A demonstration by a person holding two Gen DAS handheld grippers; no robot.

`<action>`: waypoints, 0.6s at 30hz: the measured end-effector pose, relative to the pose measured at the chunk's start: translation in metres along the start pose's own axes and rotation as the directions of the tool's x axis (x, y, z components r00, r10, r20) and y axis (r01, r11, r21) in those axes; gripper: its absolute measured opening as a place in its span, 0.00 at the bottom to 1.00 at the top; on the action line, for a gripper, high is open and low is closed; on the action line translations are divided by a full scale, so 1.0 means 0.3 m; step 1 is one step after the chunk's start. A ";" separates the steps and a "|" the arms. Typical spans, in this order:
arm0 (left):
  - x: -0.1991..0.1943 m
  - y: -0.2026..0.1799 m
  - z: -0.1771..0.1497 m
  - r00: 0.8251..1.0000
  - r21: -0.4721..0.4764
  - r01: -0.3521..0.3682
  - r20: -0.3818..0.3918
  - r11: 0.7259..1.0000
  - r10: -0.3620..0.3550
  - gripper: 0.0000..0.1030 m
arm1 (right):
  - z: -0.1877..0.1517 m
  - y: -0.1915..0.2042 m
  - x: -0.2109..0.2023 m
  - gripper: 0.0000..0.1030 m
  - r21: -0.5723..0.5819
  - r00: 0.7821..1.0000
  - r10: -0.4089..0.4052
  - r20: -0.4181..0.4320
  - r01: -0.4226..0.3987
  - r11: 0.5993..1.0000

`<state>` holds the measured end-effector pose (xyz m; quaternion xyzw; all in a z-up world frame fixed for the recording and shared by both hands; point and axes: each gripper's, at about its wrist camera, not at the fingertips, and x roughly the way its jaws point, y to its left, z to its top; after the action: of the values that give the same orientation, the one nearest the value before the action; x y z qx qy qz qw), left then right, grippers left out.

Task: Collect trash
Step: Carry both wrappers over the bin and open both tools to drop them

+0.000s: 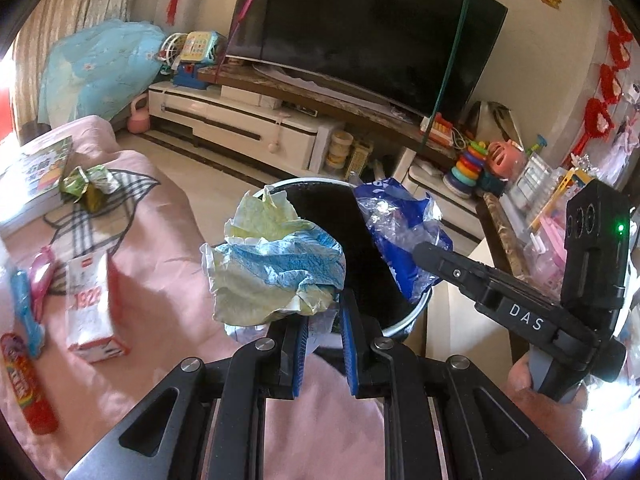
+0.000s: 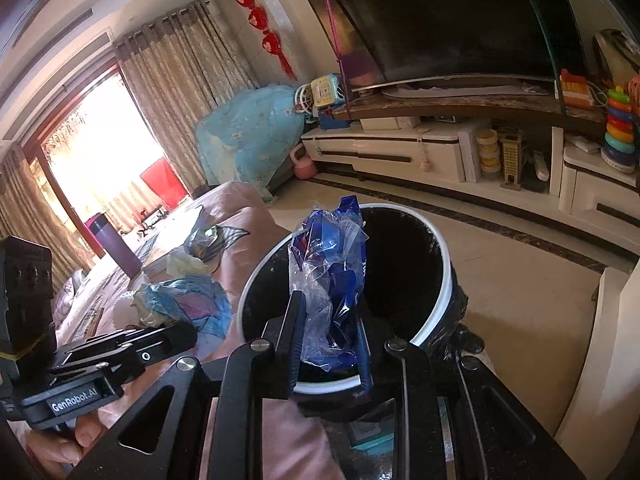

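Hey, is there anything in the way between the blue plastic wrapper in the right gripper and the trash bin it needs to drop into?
Nothing visible. The right gripper holds the blue plastic wrapper right over the trash bin, whose black-lined mouth is open with no lid. The crumpled wrapper in the left gripper hangs at the bin's other edge, off to the side.

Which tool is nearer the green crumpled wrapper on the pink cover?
Left. The left tool, shut on a crumpled paper wad, sits beside the cover where the green wrapper lies; the right tool holds a blue plastic bag over the bin, farther away.
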<state>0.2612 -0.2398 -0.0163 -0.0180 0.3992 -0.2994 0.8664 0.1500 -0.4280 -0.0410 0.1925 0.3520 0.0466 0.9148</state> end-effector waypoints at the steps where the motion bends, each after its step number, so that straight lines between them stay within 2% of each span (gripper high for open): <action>1: 0.018 -0.004 0.009 1.000 0.001 -0.001 -0.005 1.000 0.001 0.14 | 0.004 -0.003 0.004 0.23 -0.002 1.000 -0.002 -0.004 0.002 1.000; 8: 0.126 -0.008 0.081 0.999 -0.001 0.009 -0.040 1.000 -0.009 0.14 | 0.032 -0.031 0.054 0.23 0.002 0.999 -0.016 -0.034 0.016 1.000; 10: 0.157 -0.014 0.096 0.998 0.007 0.010 -0.055 1.000 -0.010 0.14 | 0.039 -0.039 0.067 0.26 0.004 0.999 -0.022 -0.039 0.022 1.000; 12: 0.178 -0.011 0.104 0.997 0.008 0.002 -0.071 1.000 -0.001 0.26 | 0.044 -0.046 0.080 0.29 0.008 0.999 -0.026 -0.044 0.026 1.000; 13: 0.187 -0.011 0.105 0.997 0.007 -0.007 -0.076 1.000 0.008 0.33 | 0.047 -0.050 0.085 0.34 0.008 0.999 -0.021 -0.044 0.021 1.000; 14: 0.187 -0.011 0.106 0.997 0.007 -0.012 -0.073 1.000 0.013 0.45 | 0.049 -0.054 0.086 0.38 0.009 0.999 -0.016 -0.040 0.016 1.000; 15: 0.183 -0.011 0.105 0.998 0.007 -0.016 -0.064 1.000 0.017 0.50 | 0.050 -0.059 0.086 0.45 0.012 0.999 -0.022 -0.035 0.022 1.000; 18: 0.158 -0.008 0.083 0.998 0.003 -0.026 -0.049 1.000 0.026 0.50 | 0.051 -0.073 0.076 0.47 0.031 1.000 -0.015 -0.025 0.016 0.999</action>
<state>0.3012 -0.2723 -0.0310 -0.0047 0.4203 -0.2890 0.8601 0.1762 -0.4480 -0.0533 0.2033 0.3655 0.0366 0.9076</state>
